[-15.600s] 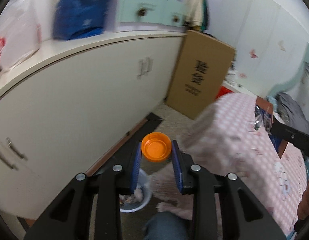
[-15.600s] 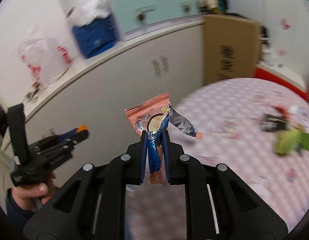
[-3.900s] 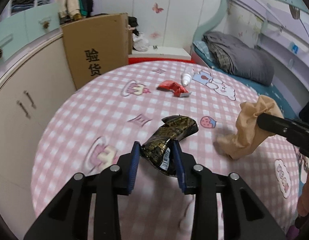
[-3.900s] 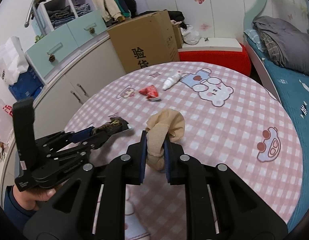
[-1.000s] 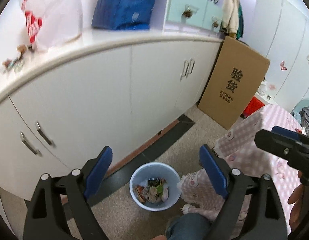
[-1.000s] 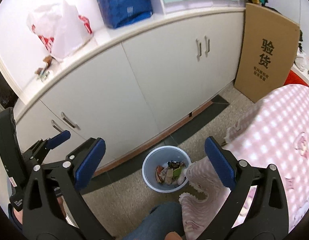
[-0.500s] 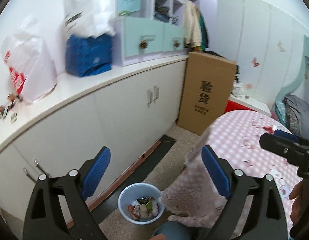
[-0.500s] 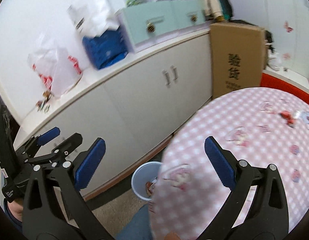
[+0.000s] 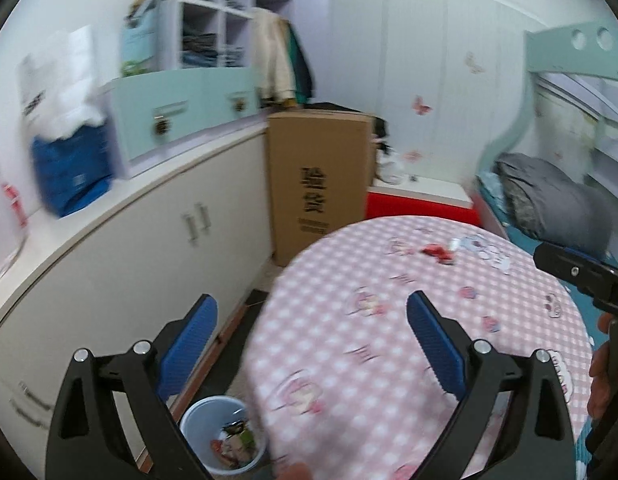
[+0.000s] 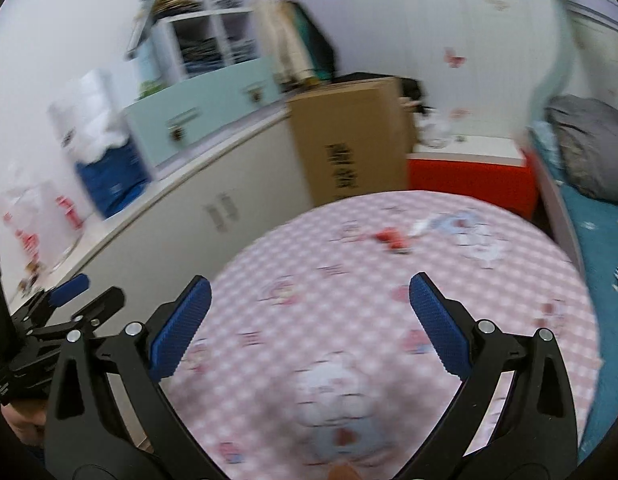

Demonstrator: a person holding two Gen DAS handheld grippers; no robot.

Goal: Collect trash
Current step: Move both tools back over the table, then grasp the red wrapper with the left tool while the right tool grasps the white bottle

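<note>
A round table under a pink checked cloth point(image 9: 389, 320) point(image 10: 349, 280) fills the foreground of both wrist views. Far across it lie a red wrapper point(image 9: 439, 252) point(image 10: 393, 238) and a small white tube point(image 9: 455, 244) point(image 10: 423, 224). My left gripper point(image 9: 311, 304) hangs over the table's near left edge, its jaws opening wide with nothing between them. My right gripper point(image 10: 310, 283) stands open and empty above the cloth. A pale blue bin point(image 9: 197, 412) holding several wrappers sits on the floor at the bottom left of the left wrist view. Both views are motion-blurred.
A tall cardboard box point(image 9: 319, 184) leans against the long white cabinet point(image 9: 149, 248). A red bench point(image 9: 421, 206) stands behind the table. A bed with a grey blanket point(image 9: 549, 204) is on the right. A blue bag point(image 9: 69, 172) sits on the counter.
Both views have swung up and right, from the bin on the floor to the table. The bin has slid to the left view's bottom and out of the right view.
</note>
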